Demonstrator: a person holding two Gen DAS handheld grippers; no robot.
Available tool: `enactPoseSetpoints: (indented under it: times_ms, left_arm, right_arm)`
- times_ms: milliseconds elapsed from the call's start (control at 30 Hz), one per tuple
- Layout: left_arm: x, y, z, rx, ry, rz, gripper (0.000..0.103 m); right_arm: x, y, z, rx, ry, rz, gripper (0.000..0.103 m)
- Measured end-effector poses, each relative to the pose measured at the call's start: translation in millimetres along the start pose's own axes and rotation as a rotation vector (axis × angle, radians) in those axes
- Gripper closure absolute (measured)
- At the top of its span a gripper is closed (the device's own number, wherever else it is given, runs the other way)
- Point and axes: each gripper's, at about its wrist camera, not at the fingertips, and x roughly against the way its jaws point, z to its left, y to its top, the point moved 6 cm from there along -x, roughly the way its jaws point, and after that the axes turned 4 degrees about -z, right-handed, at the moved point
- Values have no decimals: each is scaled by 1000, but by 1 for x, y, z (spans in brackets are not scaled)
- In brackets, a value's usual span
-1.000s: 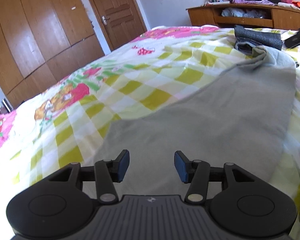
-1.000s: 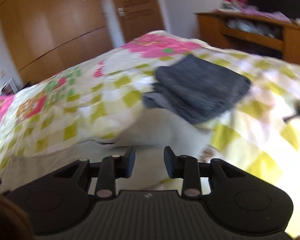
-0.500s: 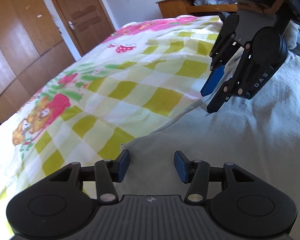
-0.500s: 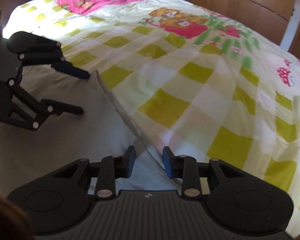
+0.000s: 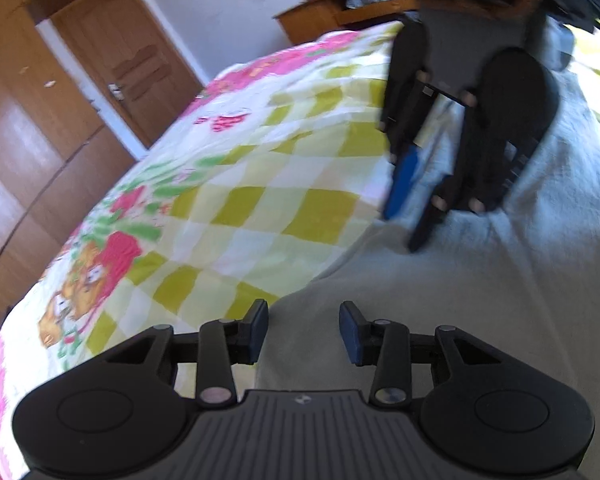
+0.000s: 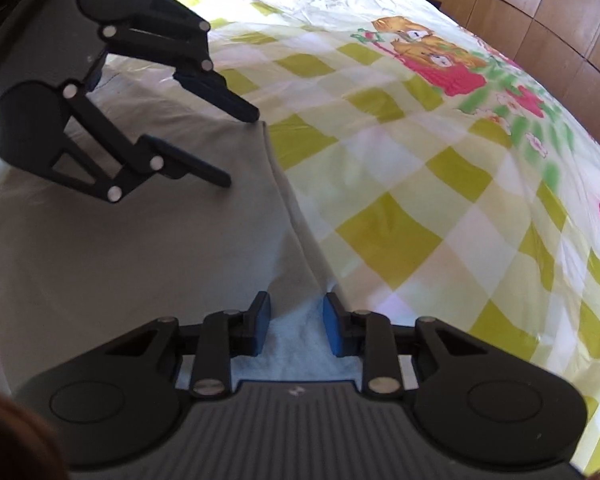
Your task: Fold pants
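Note:
Grey pants [image 5: 460, 300] lie flat on the bed; they also show in the right wrist view [image 6: 120, 248]. My left gripper [image 5: 303, 330] is open, low over the pants' edge where grey cloth meets the sheet. It shows from outside in the right wrist view [image 6: 240, 148], fingers spread above the cloth. My right gripper [image 6: 296, 324] is open, straddling the pants' long edge near a corner. It shows blurred in the left wrist view [image 5: 408, 220], tips down on the cloth.
The bed has a yellow-checked, pink-patterned sheet [image 5: 260, 200]. Wooden wardrobe doors [image 5: 28, 128] and a room door [image 5: 128, 64] stand on the left. A wooden shelf unit [image 5: 340, 12] stands beyond the bed.
Both grippers have dropped lower and drawn closer to the pants' edge. The right gripper swung round from the folded dark cloth to face the left gripper.

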Motion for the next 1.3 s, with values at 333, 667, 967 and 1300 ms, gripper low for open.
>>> enactPoseSetpoints:
  times_ms: [333, 667, 967, 1300]
  left_arm:
    - [-12, 0, -12, -116, -39, 67, 74]
    - [-22, -5, 13, 18, 54, 49, 77]
    - [17, -12, 8, 69, 85, 24, 71]
    - [44, -11, -88, 109, -138, 59, 72]
  right_arm:
    - [-7, 4, -6, -14, 40, 35, 100]
    - [9, 24, -24, -143, -52, -70, 101]
    - [28, -2, -23, -229, -135, -101, 80]
    - [177, -186, -18, -1048, -397, -162, 74]
